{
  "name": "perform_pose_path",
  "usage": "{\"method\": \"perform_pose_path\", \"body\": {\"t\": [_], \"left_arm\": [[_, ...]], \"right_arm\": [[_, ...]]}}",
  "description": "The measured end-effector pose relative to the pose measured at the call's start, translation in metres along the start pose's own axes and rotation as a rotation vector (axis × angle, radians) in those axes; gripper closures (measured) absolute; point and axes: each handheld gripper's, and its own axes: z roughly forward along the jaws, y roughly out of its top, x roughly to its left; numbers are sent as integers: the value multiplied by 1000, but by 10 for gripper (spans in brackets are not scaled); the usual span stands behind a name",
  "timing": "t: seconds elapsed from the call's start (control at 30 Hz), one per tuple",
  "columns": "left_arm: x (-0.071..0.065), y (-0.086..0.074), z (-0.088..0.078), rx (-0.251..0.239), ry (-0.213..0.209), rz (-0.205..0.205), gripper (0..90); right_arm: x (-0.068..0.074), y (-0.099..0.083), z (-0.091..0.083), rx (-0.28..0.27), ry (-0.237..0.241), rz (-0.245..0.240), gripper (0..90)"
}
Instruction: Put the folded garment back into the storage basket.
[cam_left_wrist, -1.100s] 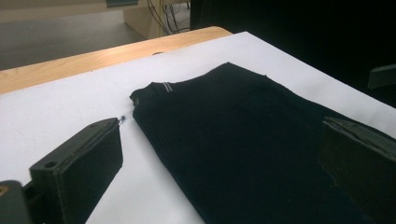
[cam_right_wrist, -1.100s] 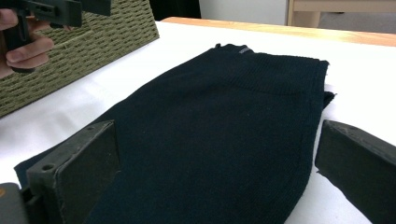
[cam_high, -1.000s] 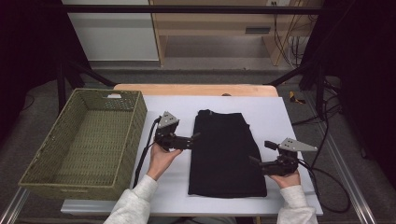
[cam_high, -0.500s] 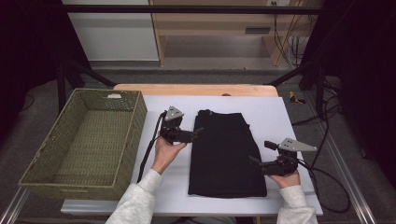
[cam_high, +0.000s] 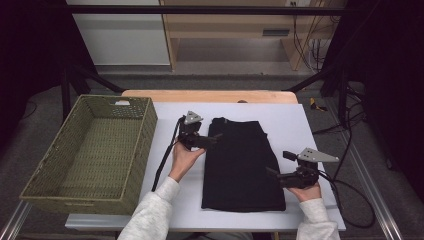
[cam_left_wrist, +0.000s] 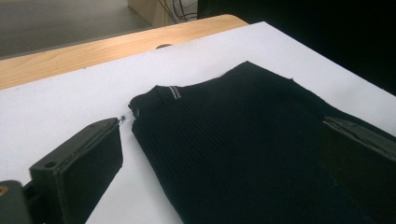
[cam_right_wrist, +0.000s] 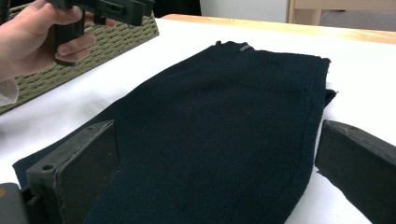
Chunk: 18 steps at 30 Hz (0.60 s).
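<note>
the woven basket (cam_high: 90, 155) sits at the left of the table. the left gripper (cam_high: 214, 139) has moved up along the folded black garment (cam_high: 243, 162) towards its far corner, jaws spread wide, likely lining up a grab. the right gripper (cam_high: 270, 172) waits at the near right edge, jaws apart too. i can't make out the garment's folds.

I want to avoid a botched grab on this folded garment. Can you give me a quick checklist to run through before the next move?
1. Left tongs open: ok, jaws spread wide.
2. Right tongs open: ok.
3. Left tongs at the black garment near its far left corner: ok.
4. Right tongs at the garment's right edge: ok.
5. Garment lying flat and folded on the white table: ok.
6. Wicker basket has room: ok, nothing seen inside.
</note>
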Motion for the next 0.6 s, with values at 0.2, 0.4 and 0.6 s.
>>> {"method": "perform_pose_path", "body": {"t": [0.2,0.4,0.6], "left_arm": [[2,-1,11,11,8,-5,1],[7,-5,22,28,20,-23,2],[13,-9,30,50,41,-32,3]], "right_arm": [[0,0,1,6,1,0,3],[0,0,1,7,0,-2,3],[0,0,0,5,0,1,3]]}}
